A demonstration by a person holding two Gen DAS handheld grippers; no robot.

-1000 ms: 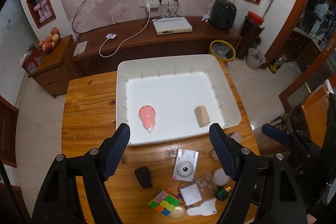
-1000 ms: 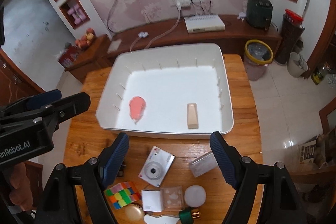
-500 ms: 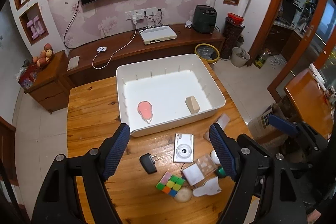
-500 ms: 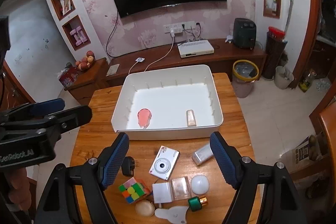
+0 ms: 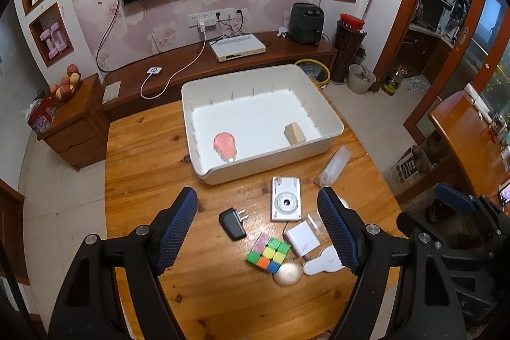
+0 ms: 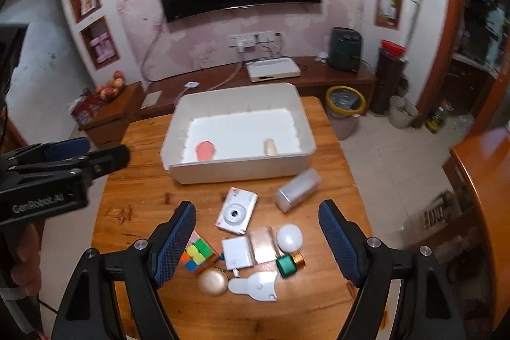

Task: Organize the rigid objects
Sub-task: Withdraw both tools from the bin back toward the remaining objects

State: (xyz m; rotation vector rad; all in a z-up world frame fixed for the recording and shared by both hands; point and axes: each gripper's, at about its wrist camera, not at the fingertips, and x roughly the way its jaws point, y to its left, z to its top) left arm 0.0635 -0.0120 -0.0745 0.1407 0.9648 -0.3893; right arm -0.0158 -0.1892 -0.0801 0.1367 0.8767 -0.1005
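Holding both grippers above the wooden desk (image 5: 143,155), you have the jaws of your left gripper (image 5: 258,231) wide open with nothing between them, and the jaws of your right gripper (image 6: 256,239) are open and empty too. On the far part of the desk stands the white bin (image 5: 328,117); inside it lie a pink object (image 5: 225,145) at the left and a tan block (image 5: 295,133) at the right, well apart. Near you, outside the bin, the other things lie in a group: a white camera (image 6: 236,211), a black charger (image 5: 232,223), a colour cube (image 5: 268,254), a gold ball (image 6: 213,281), a white box (image 6: 237,252) and a green bottle (image 6: 288,265). A clear case (image 6: 298,189) lies just beside the bin at the right.
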